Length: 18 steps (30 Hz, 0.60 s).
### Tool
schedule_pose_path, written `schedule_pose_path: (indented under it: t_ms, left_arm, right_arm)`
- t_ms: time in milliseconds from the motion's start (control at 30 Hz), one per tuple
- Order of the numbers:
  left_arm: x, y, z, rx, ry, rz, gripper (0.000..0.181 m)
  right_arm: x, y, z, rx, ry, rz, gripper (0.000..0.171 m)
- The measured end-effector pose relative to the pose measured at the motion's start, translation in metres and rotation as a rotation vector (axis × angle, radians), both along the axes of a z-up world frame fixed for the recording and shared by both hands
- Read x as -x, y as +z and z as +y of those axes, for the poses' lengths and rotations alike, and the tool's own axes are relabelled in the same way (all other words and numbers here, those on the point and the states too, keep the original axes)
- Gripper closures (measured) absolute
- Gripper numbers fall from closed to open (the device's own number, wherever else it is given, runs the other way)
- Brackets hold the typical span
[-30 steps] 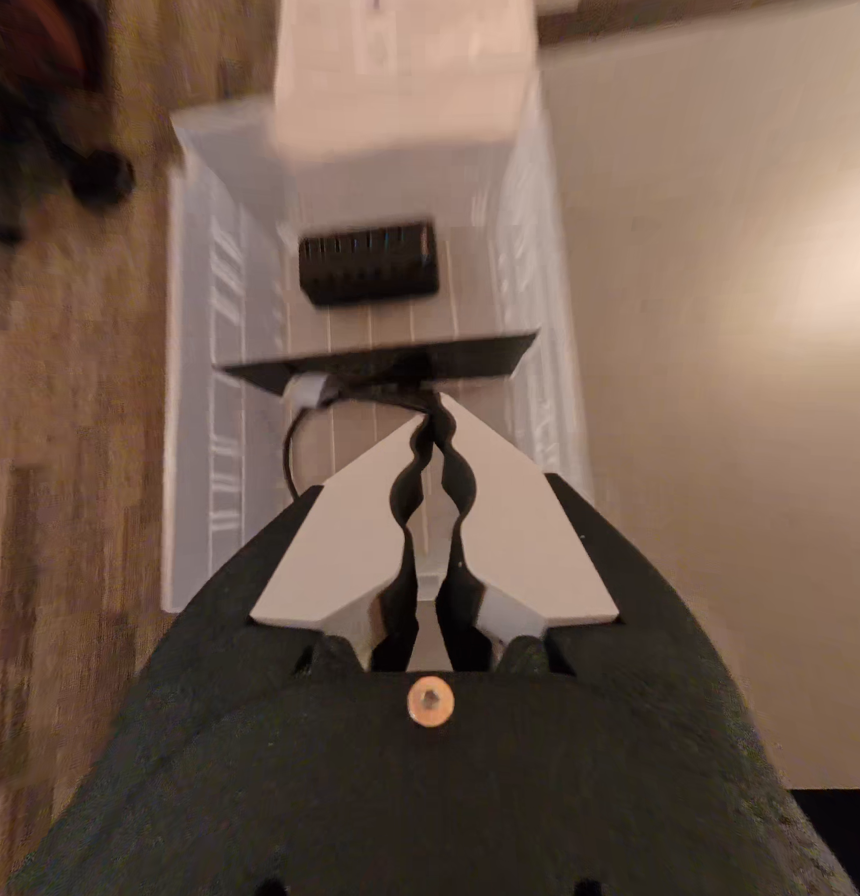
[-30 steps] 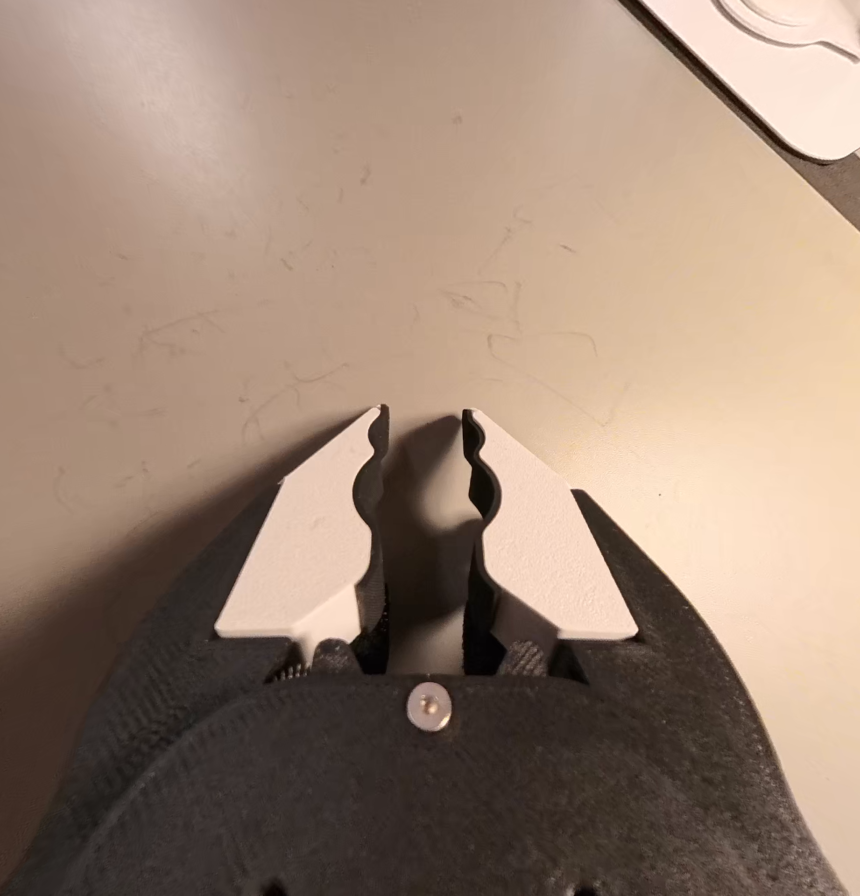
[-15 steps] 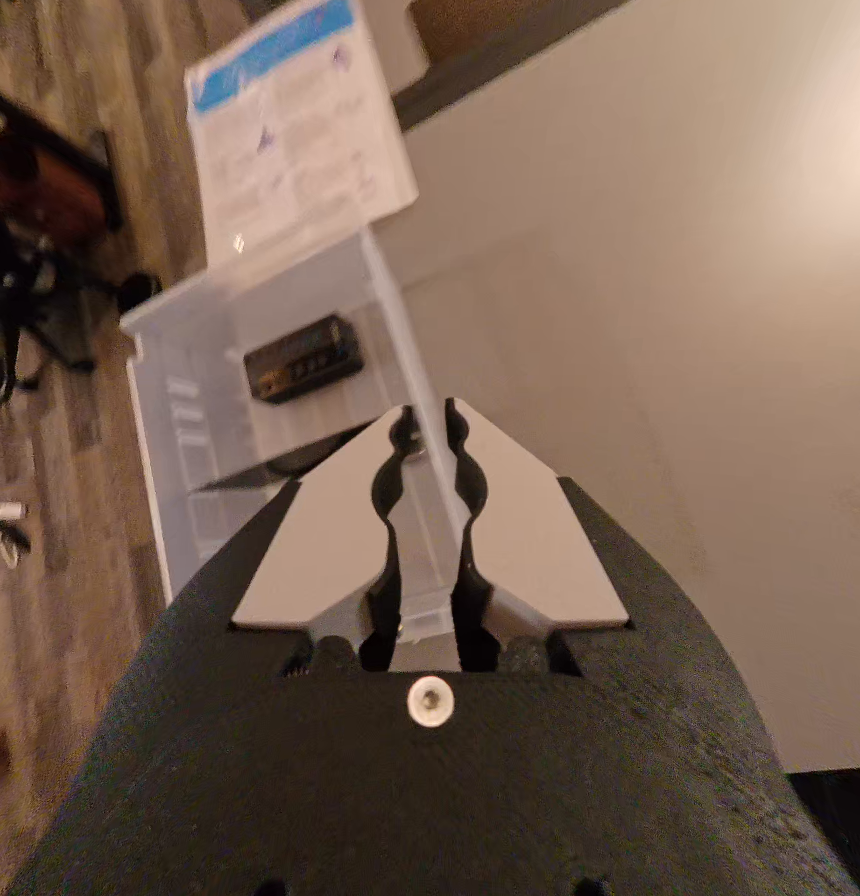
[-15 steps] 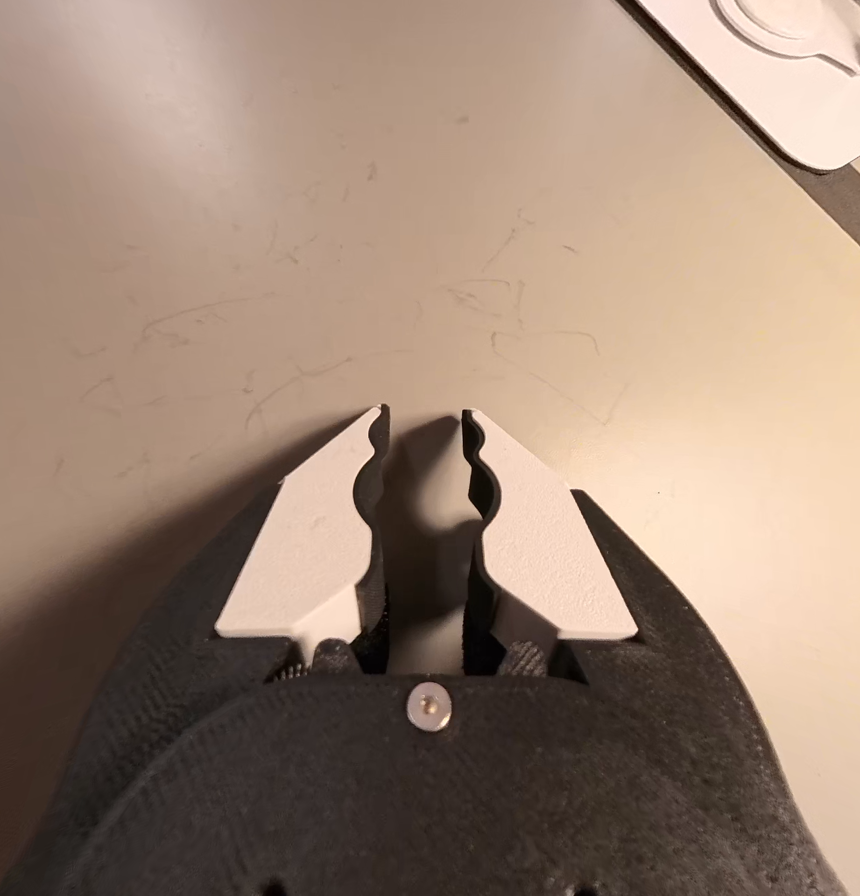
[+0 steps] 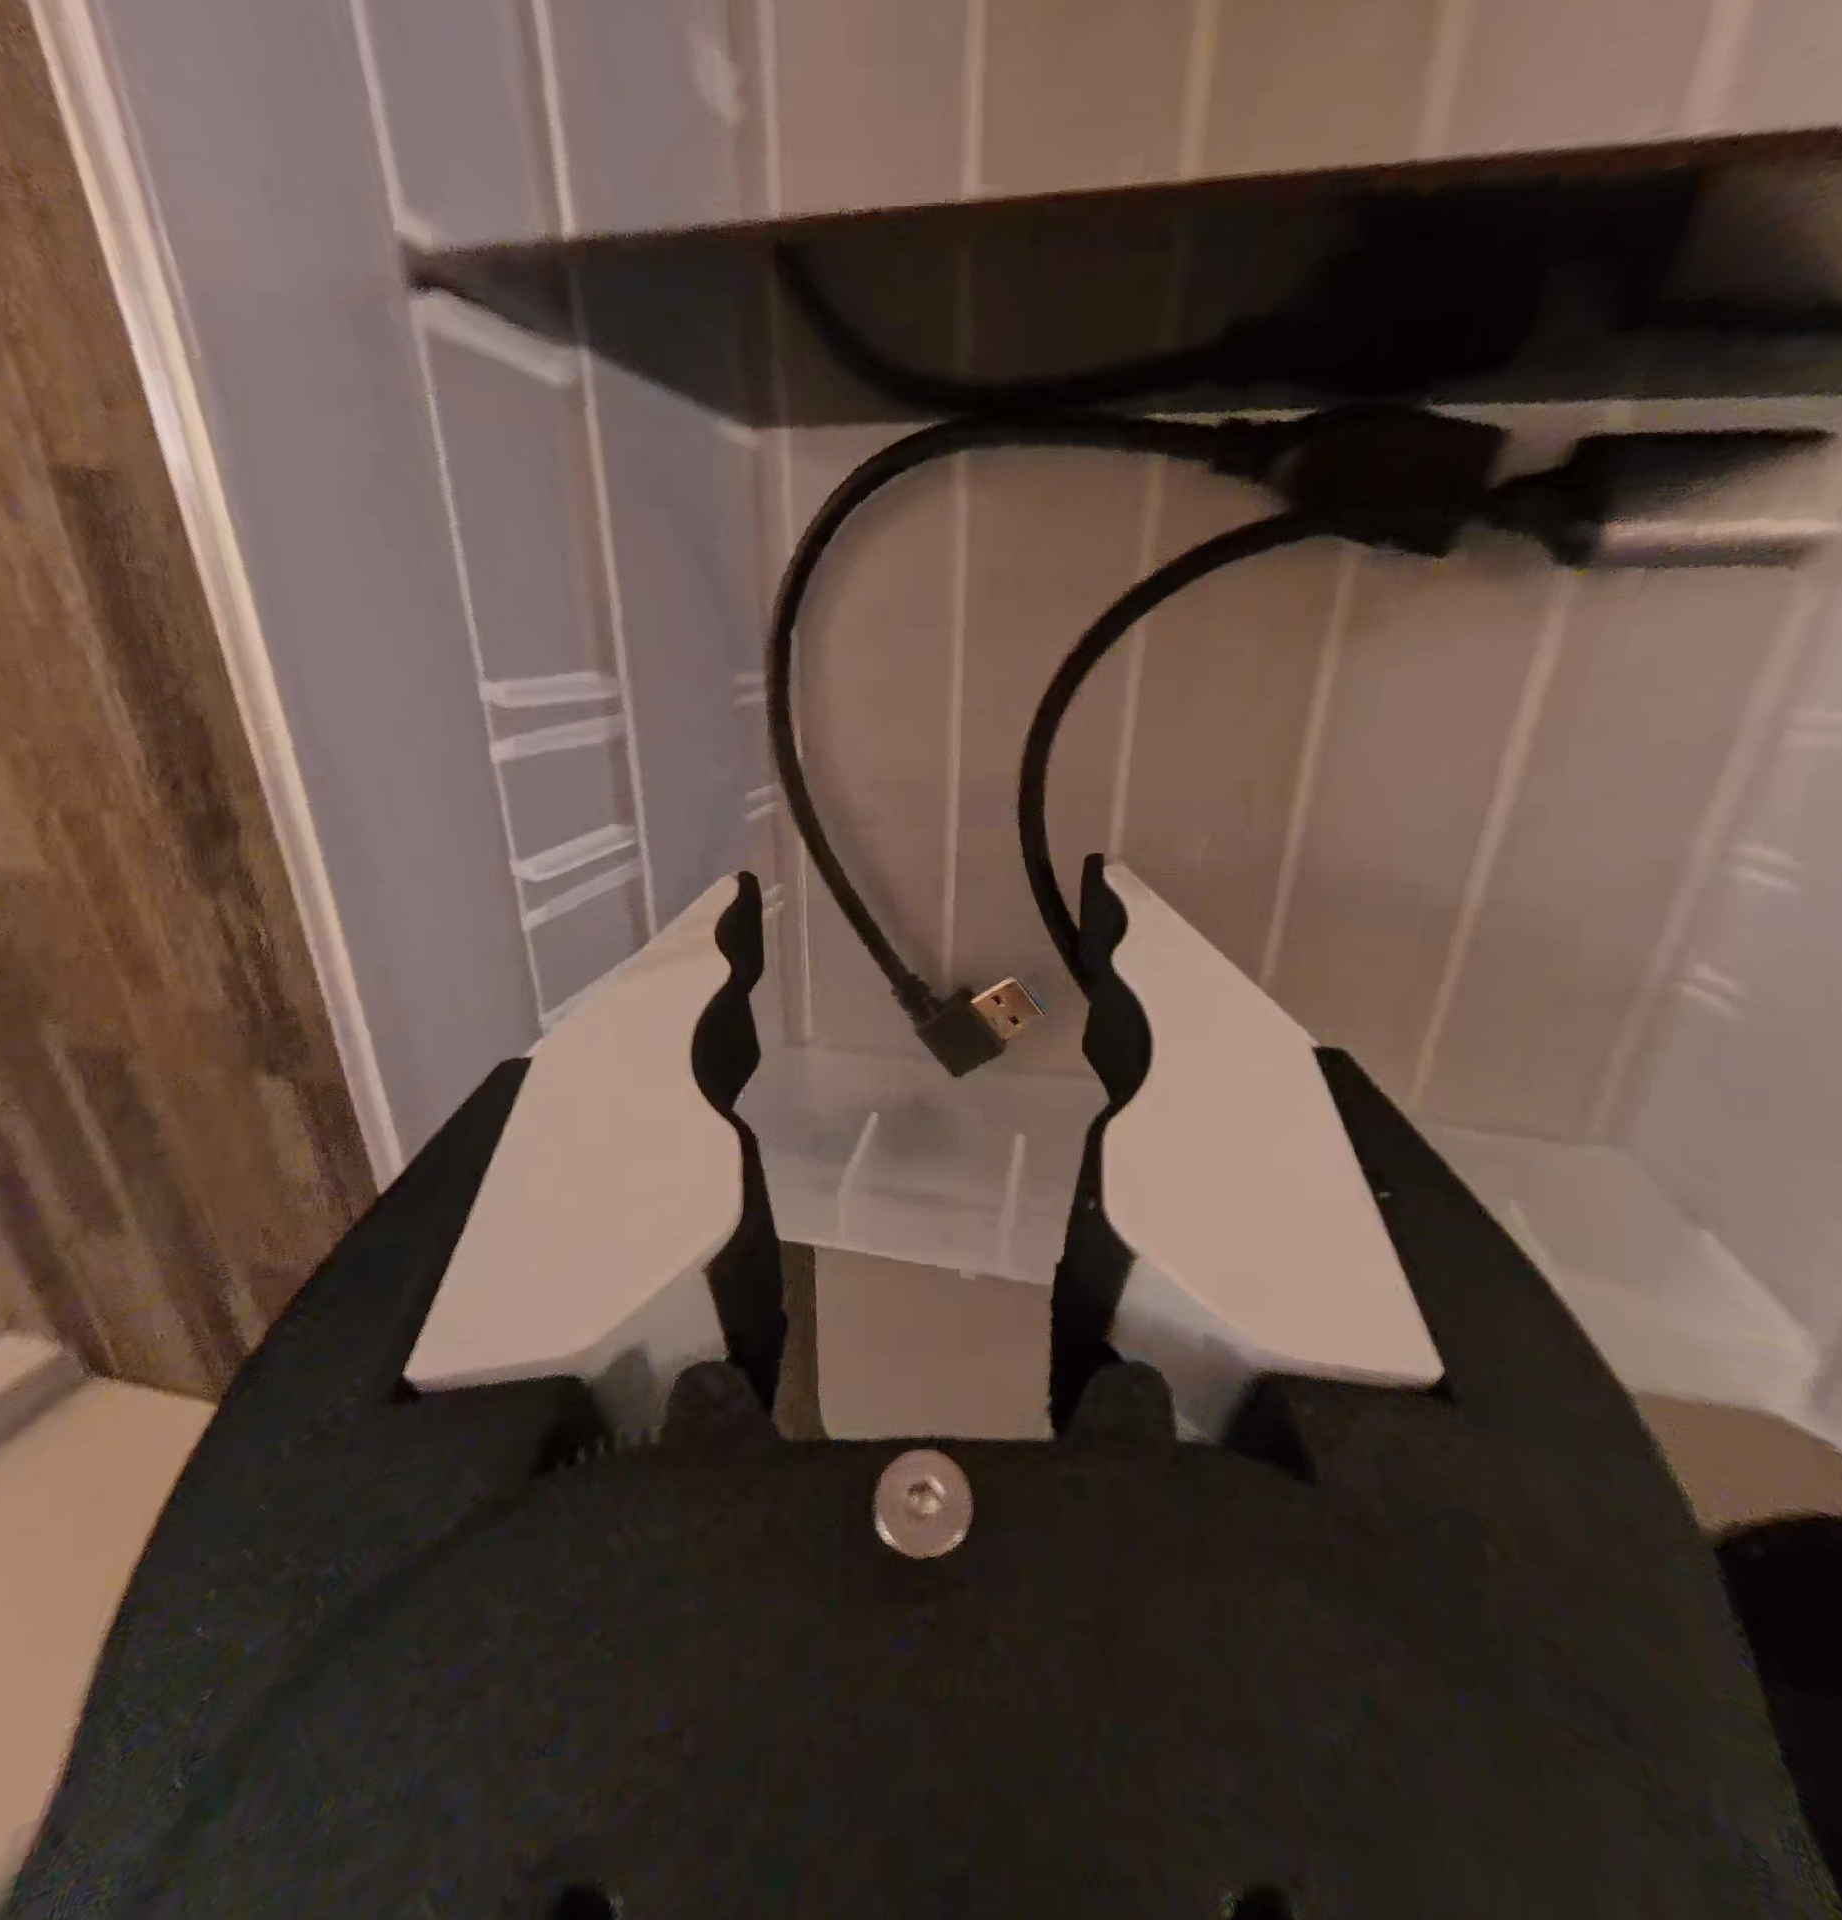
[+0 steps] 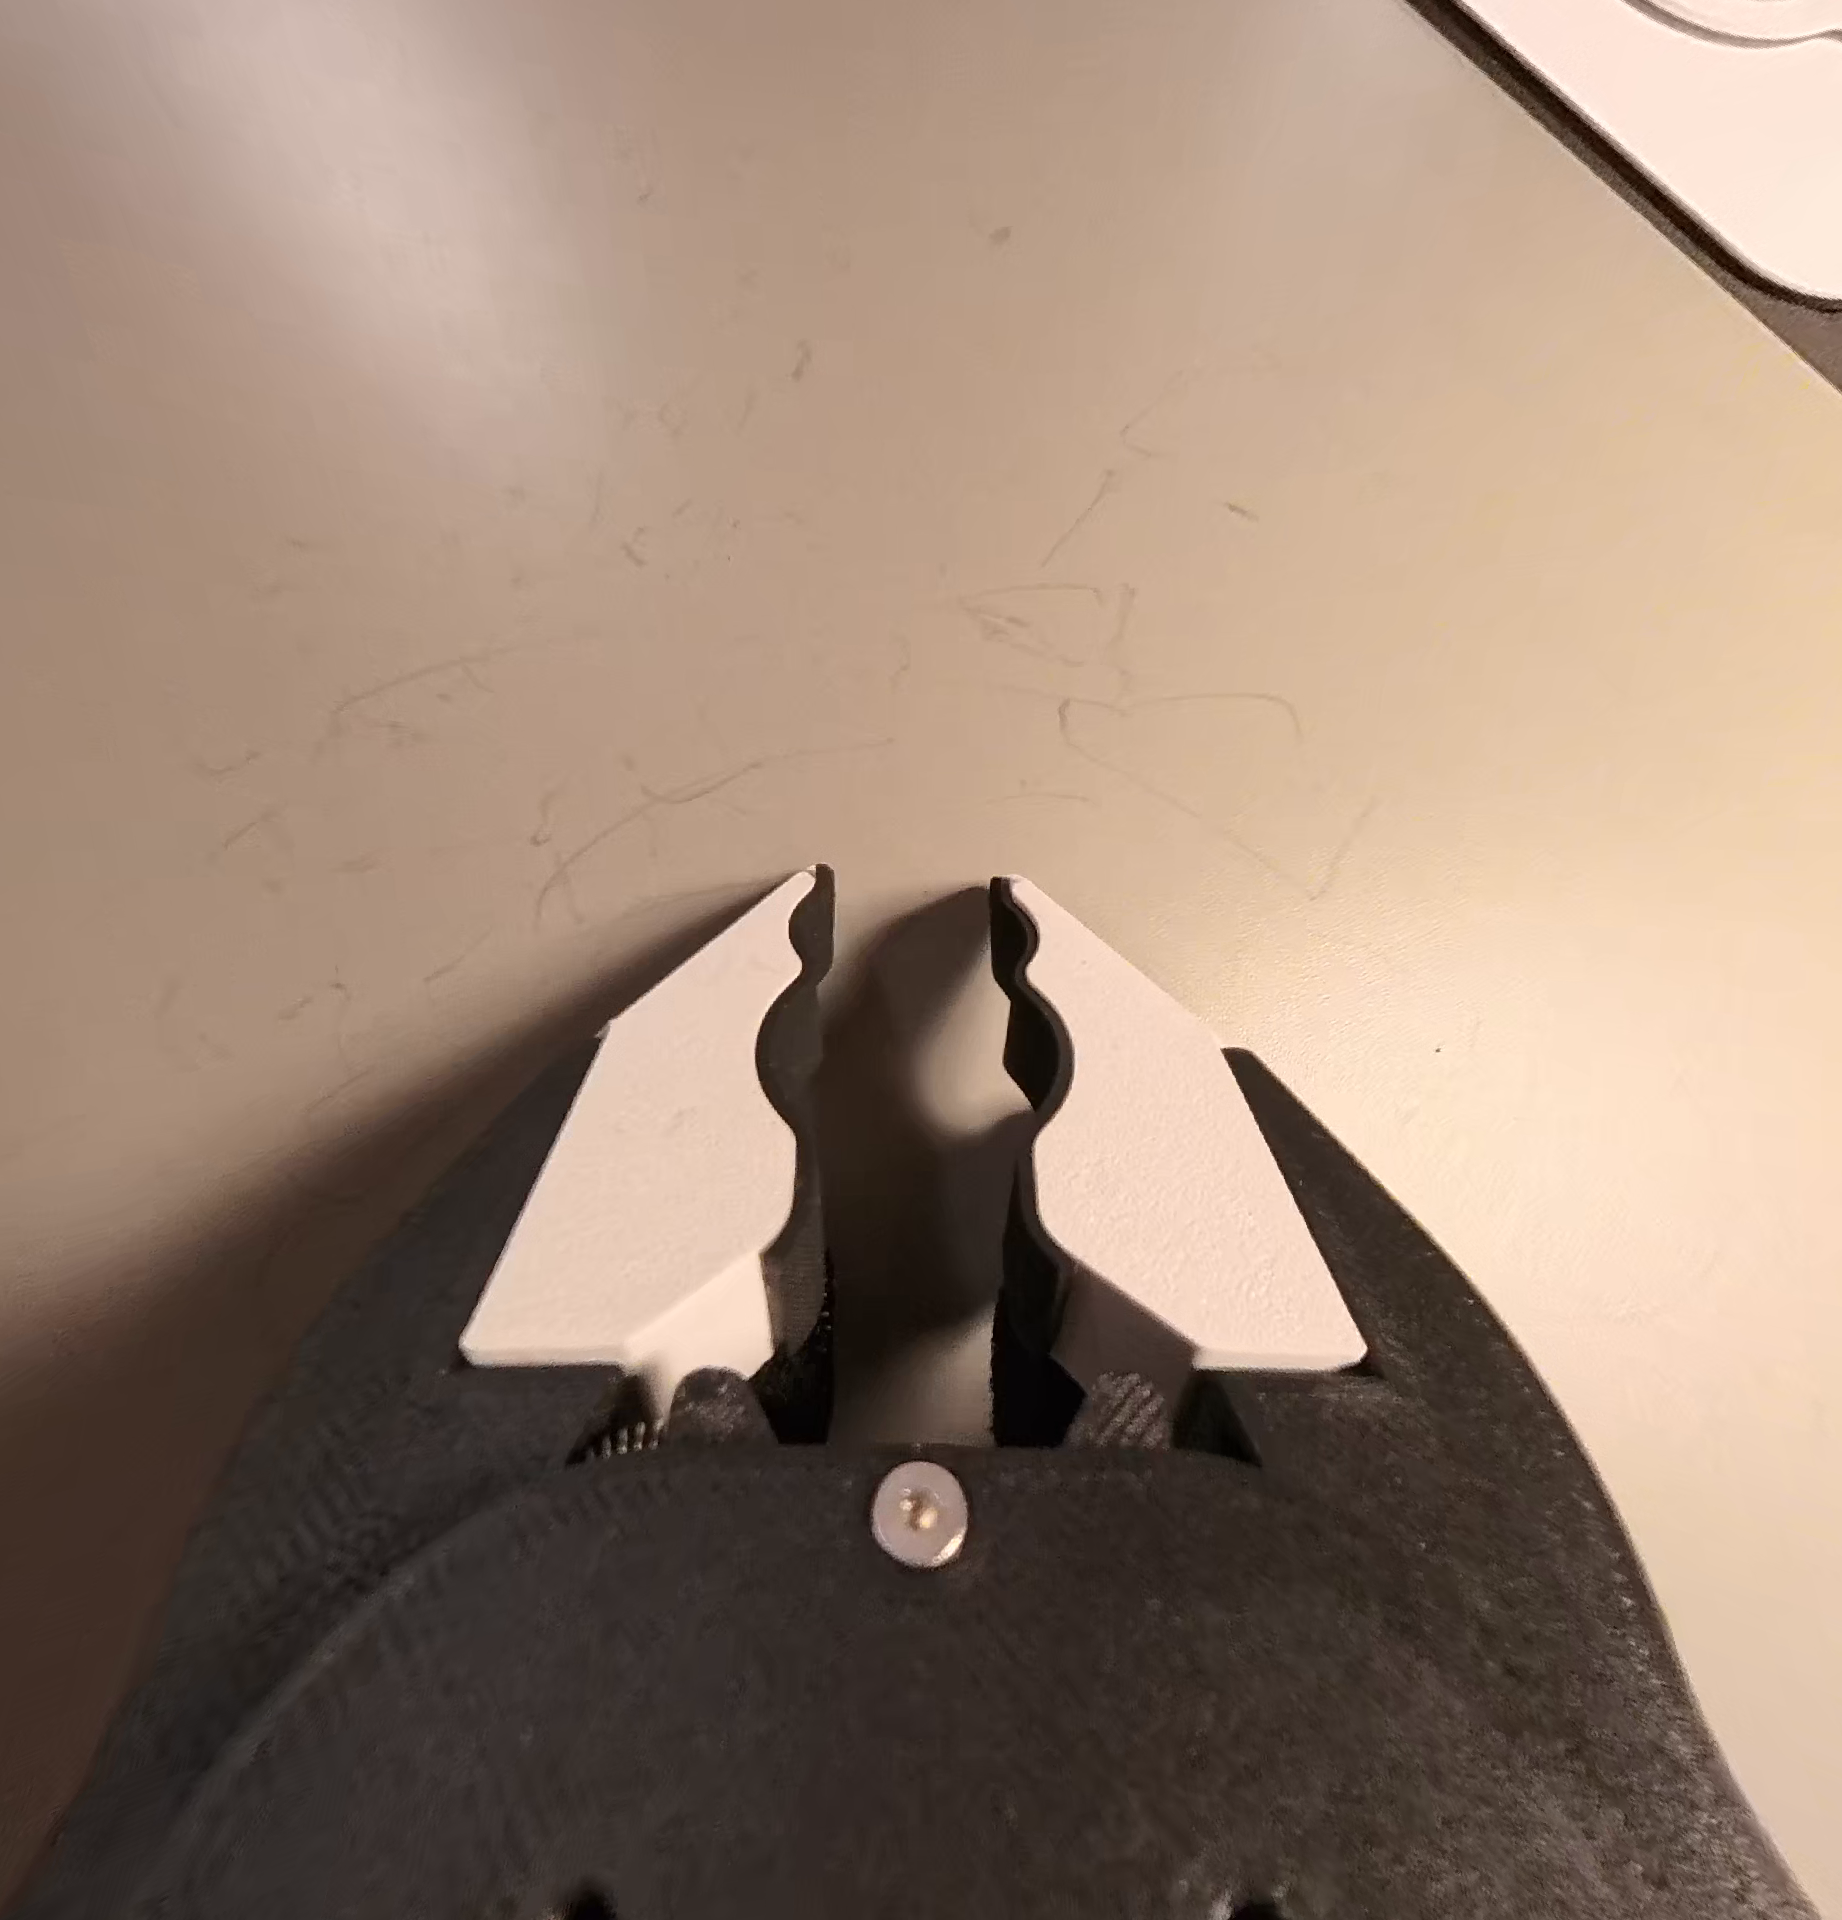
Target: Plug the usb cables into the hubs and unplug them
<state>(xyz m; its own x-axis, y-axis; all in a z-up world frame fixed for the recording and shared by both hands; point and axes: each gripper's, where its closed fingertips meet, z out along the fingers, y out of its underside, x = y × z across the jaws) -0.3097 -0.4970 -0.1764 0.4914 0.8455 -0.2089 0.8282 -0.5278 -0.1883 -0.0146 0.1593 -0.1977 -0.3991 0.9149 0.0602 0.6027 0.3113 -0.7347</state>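
Observation:
In the left wrist view, my left gripper [image 5: 919, 878] is open and reaches into a clear plastic bin [image 5: 304, 520]. A black USB cable [image 5: 792, 665] loops down from a black bundle [image 5: 1384, 478] near the bin's far right. Its right-angle USB plug [image 5: 984, 1023] lies loose between my two fingers without touching either. A second strand [image 5: 1083, 675] of the cable runs behind my right fingertip. My right gripper [image 6: 909, 878] is open and empty, just above the beige table [image 6: 688, 416]. No hub shows in either view.
A dark flat panel [image 5: 1104, 301] spans the bin above the cable. Wooden floor [image 5: 65, 727] lies to the left of the bin. A white flat object [image 6: 1675, 125] on a dark mat sits at the table's far right.
My left gripper has moved from above the bin's edge down into the bin and its jaws have widened. The USB plug now lies between its fingers. The right gripper has hardly moved.

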Motion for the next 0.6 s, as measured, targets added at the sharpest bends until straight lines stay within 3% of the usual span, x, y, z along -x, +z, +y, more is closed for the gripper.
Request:
schedule_pose_path:
  t_ms: [33, 267, 400, 600]
  left_arm:
    - [0.001, -0.004, -0.003, 0.006, 0.036, -0.001, 0.117]
    - [0.001, -0.018, -0.009, -0.043, 0.151, 0.002, 0.127]
    - [-0.010, -0.023, 0.005, -0.047, 0.076, -0.043, 0.173]
    - [-0.009, -0.017, 0.022, -0.164, 0.035, -0.015, 0.175]
  right_arm:
    - [0.000, 0.000, 0.000, 0.002, 0.000, -0.001, 0.141]
    - [0.000, 0.000, -0.001, -0.007, 0.005, 0.003, 0.142]
    - [-0.001, 0.000, -0.002, -0.013, 0.012, 0.007, 0.143]
    - [-0.001, 0.001, -0.003, -0.028, 0.025, 0.016, 0.144]
